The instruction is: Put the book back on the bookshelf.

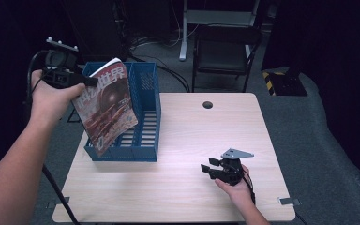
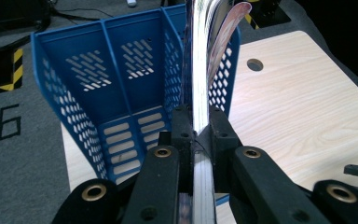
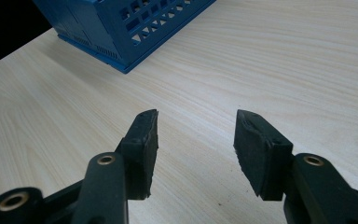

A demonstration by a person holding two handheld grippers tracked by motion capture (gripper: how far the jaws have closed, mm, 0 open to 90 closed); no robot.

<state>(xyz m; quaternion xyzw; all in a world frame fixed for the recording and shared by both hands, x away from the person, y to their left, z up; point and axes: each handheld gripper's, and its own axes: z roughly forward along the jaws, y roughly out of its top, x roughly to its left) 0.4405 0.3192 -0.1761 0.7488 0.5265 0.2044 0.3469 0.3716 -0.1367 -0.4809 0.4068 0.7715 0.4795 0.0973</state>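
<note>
Over the blue rack (image 1: 143,110) at 10 o'clock, my left gripper (image 1: 85,81) pinches the magazine (image 1: 105,105); right gripper (image 1: 212,168) idles w/ jaws apart, empty. Next: lower magazine into a slot.

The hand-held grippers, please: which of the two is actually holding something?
The left hand-held gripper: it is clamped on the magazine over the blue rack. The right hand-held gripper rests open on the table.

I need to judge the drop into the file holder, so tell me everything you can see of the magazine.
The magazine is thin and glossy, with a reddish-brown cover and large white characters along its top. It hangs tilted, above and in front of the blue file holder, its lower corner near the holder's front left edge. The left gripper is shut on its upper edge; in the left gripper view the pages bow and fan apart beyond the jaws.
</note>
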